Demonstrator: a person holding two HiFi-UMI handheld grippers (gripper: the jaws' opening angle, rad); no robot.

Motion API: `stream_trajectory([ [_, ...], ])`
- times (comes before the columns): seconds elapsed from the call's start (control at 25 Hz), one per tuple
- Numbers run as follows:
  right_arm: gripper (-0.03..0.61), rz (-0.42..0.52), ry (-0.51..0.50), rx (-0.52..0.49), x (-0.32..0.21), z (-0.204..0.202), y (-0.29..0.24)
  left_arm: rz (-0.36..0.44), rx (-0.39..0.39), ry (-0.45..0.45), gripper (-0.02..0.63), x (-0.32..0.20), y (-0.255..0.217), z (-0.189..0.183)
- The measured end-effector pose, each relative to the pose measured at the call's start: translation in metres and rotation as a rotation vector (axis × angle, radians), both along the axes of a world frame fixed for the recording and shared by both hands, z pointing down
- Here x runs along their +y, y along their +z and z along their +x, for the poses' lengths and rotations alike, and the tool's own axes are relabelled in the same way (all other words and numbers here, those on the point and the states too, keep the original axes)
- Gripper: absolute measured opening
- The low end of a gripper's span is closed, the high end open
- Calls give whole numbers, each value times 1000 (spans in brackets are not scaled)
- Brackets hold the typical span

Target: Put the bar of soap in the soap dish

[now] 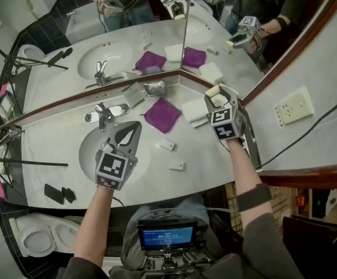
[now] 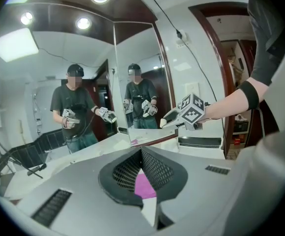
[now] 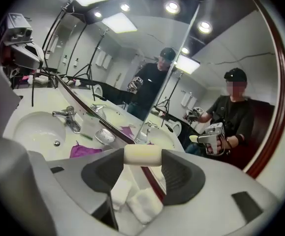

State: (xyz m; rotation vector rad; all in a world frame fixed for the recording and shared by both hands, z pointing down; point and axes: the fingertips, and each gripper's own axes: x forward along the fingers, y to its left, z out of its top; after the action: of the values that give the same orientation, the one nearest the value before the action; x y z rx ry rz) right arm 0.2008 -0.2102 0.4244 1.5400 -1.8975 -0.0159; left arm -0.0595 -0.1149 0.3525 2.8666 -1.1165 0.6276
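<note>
Aloft, right tool (image 1: 215,93) clamps soap (image 3: 142,155).

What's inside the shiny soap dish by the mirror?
Nothing shows inside the soap dish: it looks empty. Its rim hides part of the bottom. The bar of soap sits in the right gripper.

Left gripper (image 1: 128,136) shut, pointed toward 1 o'clock, right gripper (image 1: 216,96) pointed toward 12 o'clock, clamped bar of soap (image 3: 142,155).

A soap dish (image 1: 154,88) against the mirror (image 1: 127,39), cloth (image 1: 162,114) before it, faucet (image 1: 104,114) left, folded towels (image 1: 194,110) right
</note>
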Motion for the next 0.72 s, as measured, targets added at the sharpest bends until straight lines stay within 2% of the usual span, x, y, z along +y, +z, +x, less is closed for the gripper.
stream_trajectory([
  [0.16, 252, 25, -140, 75, -32, -34, -27, 20, -3, -65, 5, -11, -18, -20],
  [0.44, 252, 52, -409, 254, -89, -107, -33, 67, -12, -176, 5, -27, -40, -46],
  [0.6, 252, 46, -528, 327, -122, -139, -17, 93, -25, -224, 5, -38, -47, -54],
  [0.72, 252, 1, -613, 374, -139, -161, 14, 102, -34, -262, 5, -45, -44, -61],
])
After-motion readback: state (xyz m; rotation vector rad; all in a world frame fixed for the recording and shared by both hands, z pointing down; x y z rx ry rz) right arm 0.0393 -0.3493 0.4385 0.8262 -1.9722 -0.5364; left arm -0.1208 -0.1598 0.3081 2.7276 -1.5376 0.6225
